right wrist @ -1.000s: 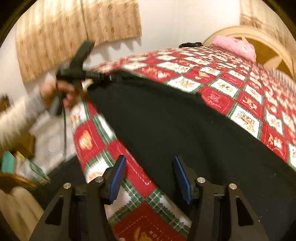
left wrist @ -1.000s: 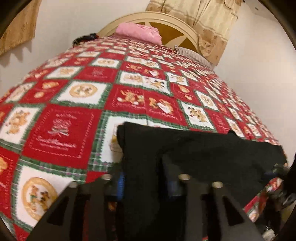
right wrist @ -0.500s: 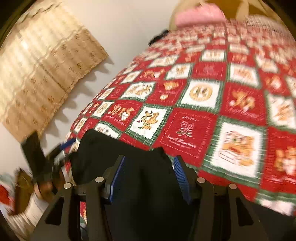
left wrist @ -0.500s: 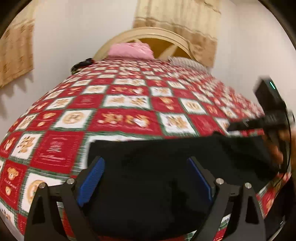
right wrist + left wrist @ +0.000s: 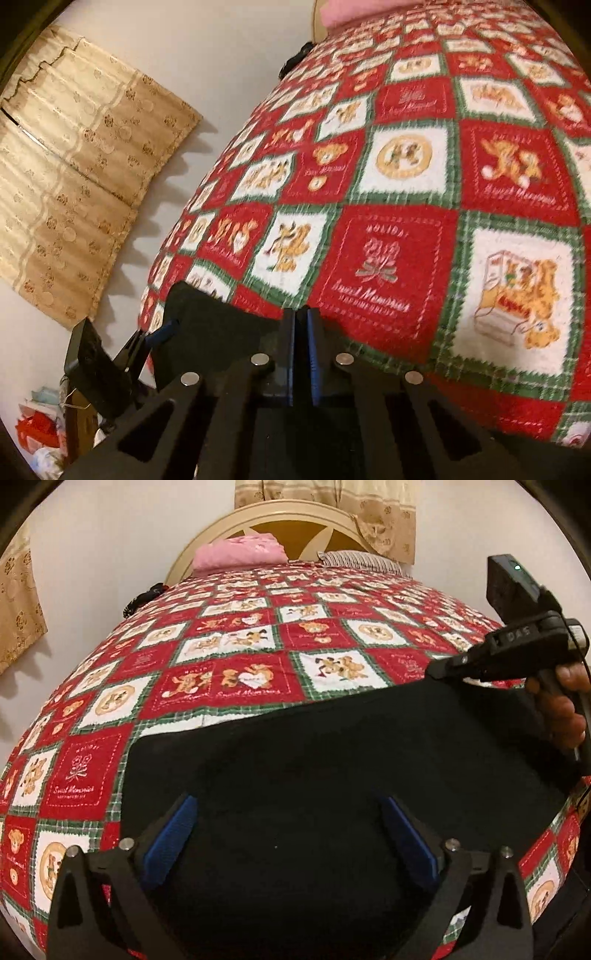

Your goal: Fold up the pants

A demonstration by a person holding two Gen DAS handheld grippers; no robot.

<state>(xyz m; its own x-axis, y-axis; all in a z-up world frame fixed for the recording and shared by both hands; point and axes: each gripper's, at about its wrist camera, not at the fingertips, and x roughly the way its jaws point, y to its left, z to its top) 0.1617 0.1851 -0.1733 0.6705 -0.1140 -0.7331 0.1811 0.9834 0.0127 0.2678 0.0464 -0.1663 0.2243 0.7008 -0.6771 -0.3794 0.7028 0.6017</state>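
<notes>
**Black pants on the bed, one gripper wide and one closed**

We see the black pants (image 5: 332, 775) lying flat on the near part of the bed, on top of the quilt (image 5: 229, 657) with red, white and green squares and bear pictures. The pants cover the near edge of the bed from side to side in the left wrist view.

Our left gripper (image 5: 288, 834) is above the pants, and its jaws are opening, already very wide. The blue pads (image 5: 170, 838) stand far from each other. The black cloth lies under and between them, but the pads do not press on it.

Our right gripper (image 5: 301, 332) has its two blue pads together, with almost no gap. Its tips are at the far edge of the pants (image 5: 221, 332), where the black cloth meets the quilt (image 5: 406, 221). We cannot tell if a thin fold of cloth is caught between the pads. In the left wrist view the right gripper (image 5: 439, 670) reaches the far right corner of the pants, and a hand (image 5: 561, 709) holds its handle.

At the head of the bed we see a pink pillow (image 5: 240, 552), a striped pillow (image 5: 362, 559) beside it and a cream headboard (image 5: 295, 513). A beige curtain (image 5: 74, 177) hangs on the wall to the left.
</notes>
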